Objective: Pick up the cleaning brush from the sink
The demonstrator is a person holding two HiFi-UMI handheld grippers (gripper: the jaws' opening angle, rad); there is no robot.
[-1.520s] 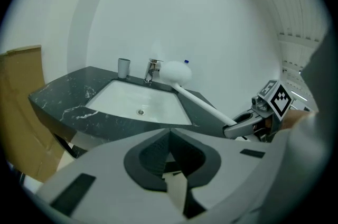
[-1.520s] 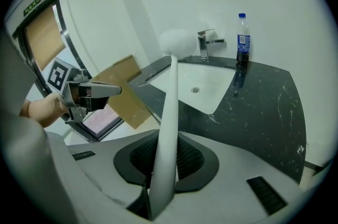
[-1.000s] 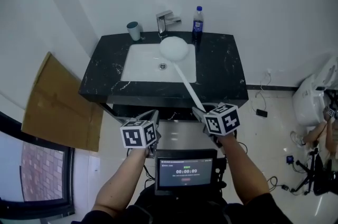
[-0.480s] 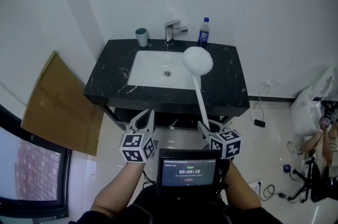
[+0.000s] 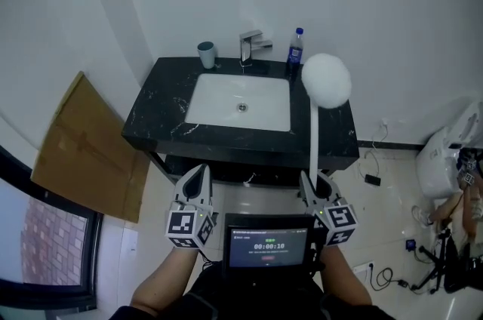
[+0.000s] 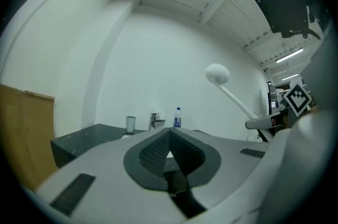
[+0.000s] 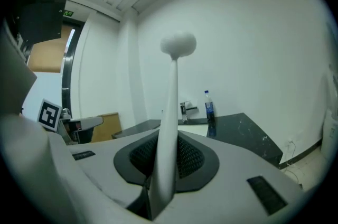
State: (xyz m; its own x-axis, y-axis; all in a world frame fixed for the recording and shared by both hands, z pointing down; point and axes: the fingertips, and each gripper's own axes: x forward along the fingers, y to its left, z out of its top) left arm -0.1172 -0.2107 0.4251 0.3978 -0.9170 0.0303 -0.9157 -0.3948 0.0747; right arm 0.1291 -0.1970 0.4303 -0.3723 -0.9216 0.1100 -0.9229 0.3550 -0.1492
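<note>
The cleaning brush [image 5: 325, 80] is white, with a round head and a long straight handle [image 5: 313, 145]. My right gripper [image 5: 314, 183] is shut on the handle's lower end and holds the brush nearly upright, its head raised over the counter's right end. In the right gripper view the brush handle [image 7: 168, 128] rises between the jaws to the brush head [image 7: 178, 44]. My left gripper [image 5: 196, 179] hovers in front of the counter with its jaws closed on nothing. In the left gripper view the brush head [image 6: 217, 74] shows at the right. The white sink [image 5: 198, 101] is bare.
A black marble counter [image 5: 155, 111] holds the sink, with a chrome tap [image 5: 252, 41], a grey cup [image 5: 207, 54] and a blue-labelled bottle [image 5: 295, 45] along its back. Brown cardboard [image 5: 75, 145] leans at the left. Cables and a white bag [image 5: 445, 149] lie on the floor at the right.
The brush has swung from lying over the sink, head near the tap, to standing nearly upright at the right. Both grippers have drawn back from the counter and risen.
</note>
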